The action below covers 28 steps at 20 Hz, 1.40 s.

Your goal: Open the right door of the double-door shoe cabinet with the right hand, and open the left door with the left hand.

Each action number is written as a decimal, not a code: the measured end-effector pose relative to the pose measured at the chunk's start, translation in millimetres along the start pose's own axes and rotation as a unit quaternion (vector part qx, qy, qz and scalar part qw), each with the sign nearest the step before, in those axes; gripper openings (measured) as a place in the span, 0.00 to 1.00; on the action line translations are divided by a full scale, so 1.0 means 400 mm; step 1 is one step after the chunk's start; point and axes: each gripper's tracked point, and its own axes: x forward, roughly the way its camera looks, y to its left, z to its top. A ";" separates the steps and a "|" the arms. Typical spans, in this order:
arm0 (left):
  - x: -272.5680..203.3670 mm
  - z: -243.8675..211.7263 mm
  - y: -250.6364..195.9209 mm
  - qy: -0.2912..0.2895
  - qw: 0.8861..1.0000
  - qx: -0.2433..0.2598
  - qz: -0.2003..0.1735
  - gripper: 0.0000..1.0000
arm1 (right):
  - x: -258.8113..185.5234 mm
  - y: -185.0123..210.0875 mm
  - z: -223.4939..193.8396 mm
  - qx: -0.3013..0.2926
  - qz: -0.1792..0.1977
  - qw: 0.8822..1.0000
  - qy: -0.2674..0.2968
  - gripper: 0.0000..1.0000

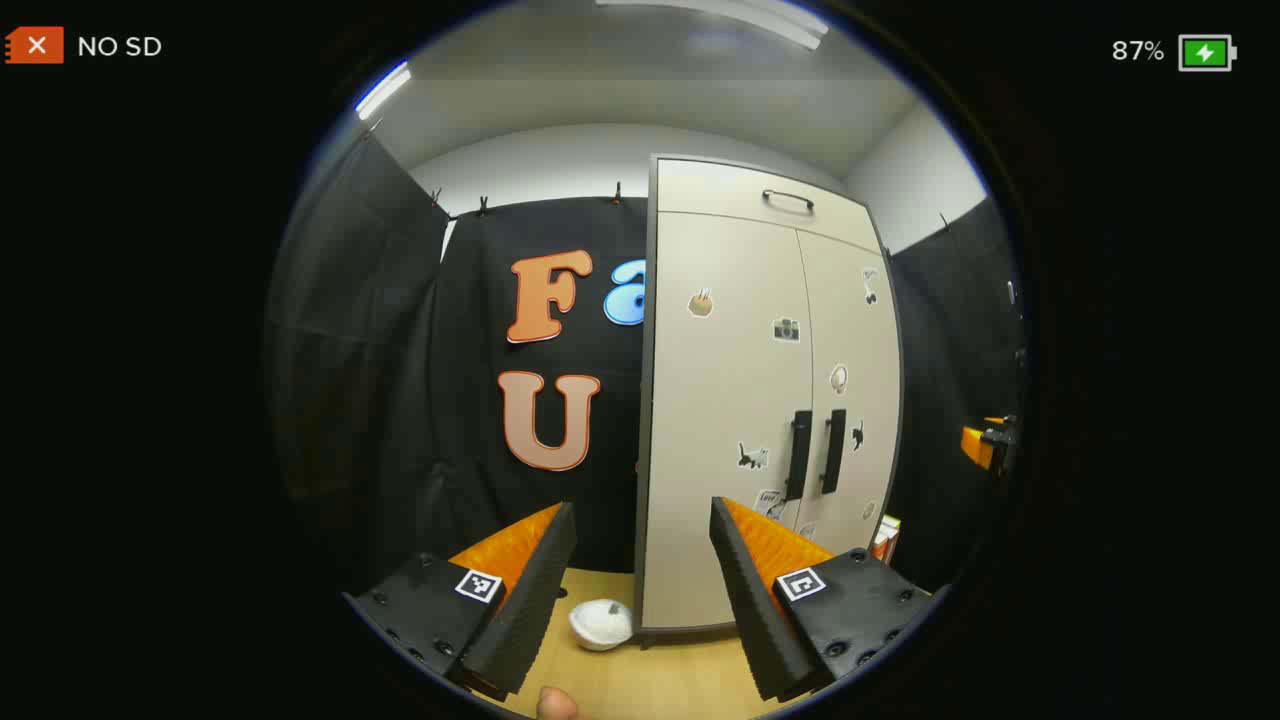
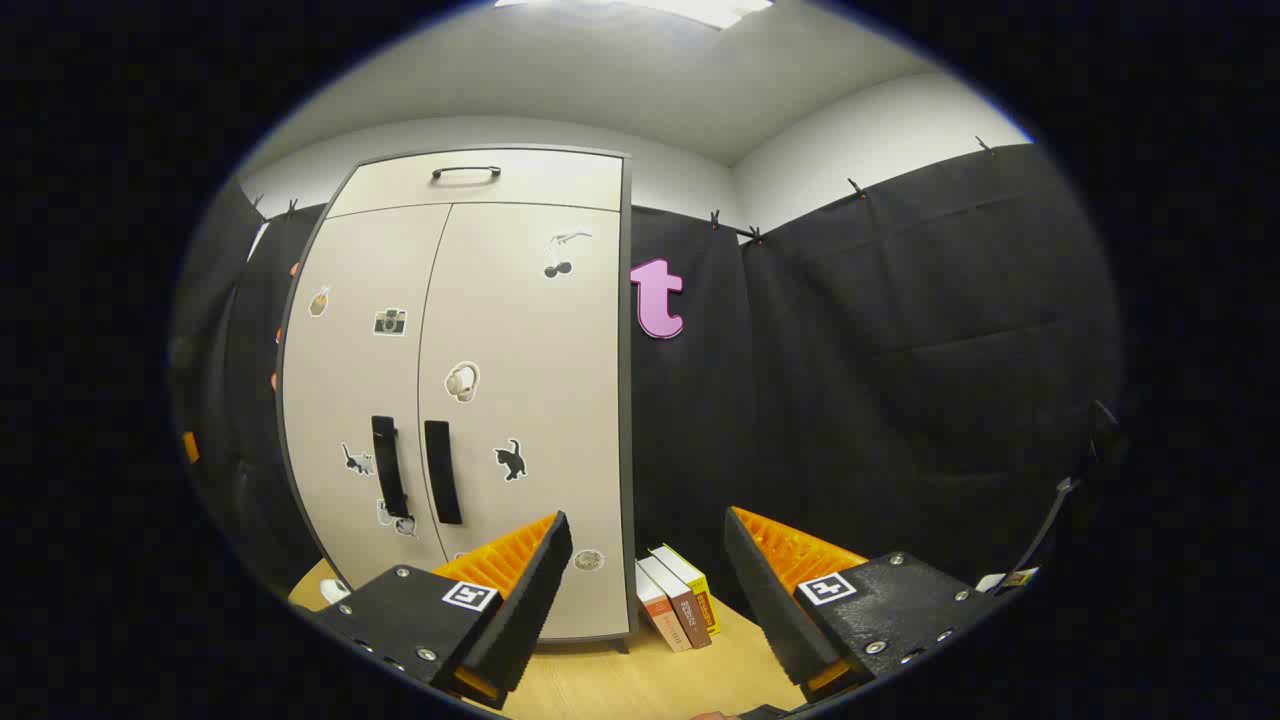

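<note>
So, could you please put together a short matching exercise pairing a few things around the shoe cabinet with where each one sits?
Things:
1. books
2. white round object
3. top handle
4. two dark vertical handles

Places:
A. on the narrow panel above the double doors
B. side by side where the two closed doors meet
C. leaning on the floor at the cabinet's right side
D. on the floor by the cabinet's left front corner

Pairs: 1-C, 2-D, 3-A, 4-B
</note>
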 end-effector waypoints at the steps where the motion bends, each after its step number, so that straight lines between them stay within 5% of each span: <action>1: 0.000 -0.009 0.000 0.007 1.000 0.001 0.003 0.81 | -0.002 0.000 -0.010 -0.003 0.005 1.000 0.005 0.93; 15: -0.036 0.074 0.014 -0.026 0.999 0.027 0.035 0.81 | -0.046 -0.032 -0.020 -0.033 0.022 0.999 0.013 0.94; 28: -0.069 0.020 0.095 -0.005 0.998 0.027 0.059 0.81 | 0.063 0.255 -0.068 -0.001 0.105 0.994 0.030 0.94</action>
